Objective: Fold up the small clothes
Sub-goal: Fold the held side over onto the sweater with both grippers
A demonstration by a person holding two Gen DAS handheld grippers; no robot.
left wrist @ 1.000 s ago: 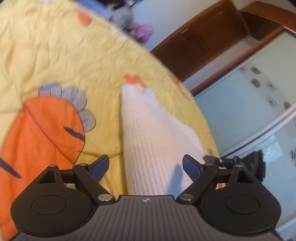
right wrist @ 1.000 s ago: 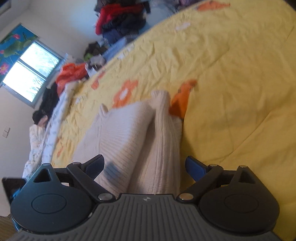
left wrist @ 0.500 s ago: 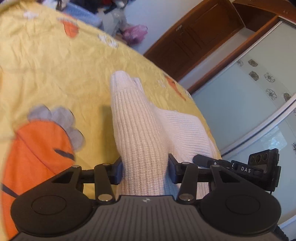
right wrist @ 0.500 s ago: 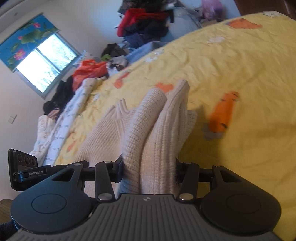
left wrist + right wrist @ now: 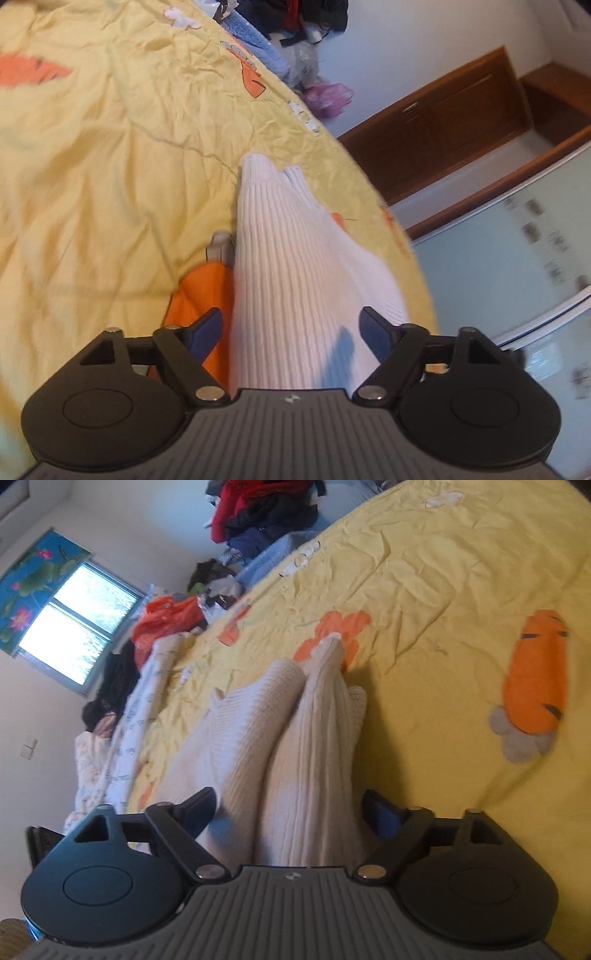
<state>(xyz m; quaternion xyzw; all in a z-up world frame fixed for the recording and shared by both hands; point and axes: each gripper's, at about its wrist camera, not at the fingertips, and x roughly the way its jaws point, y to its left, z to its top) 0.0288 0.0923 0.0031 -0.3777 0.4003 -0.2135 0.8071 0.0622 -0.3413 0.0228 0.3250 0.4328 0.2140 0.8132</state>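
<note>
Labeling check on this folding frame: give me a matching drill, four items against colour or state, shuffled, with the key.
Items:
1. knit sweater
2. bedsheet
3. carrot print
4. left gripper

Colour or state:
A. orange
B. jaws open, knit between them
C. cream white, ribbed
D. yellow, wrinkled

Pairs: 1-C, 2-D, 3-A, 4-B

Sweater [image 5: 295, 288] near end hidden behind claw body; cabinet print [image 5: 546, 236] blurred.
</note>
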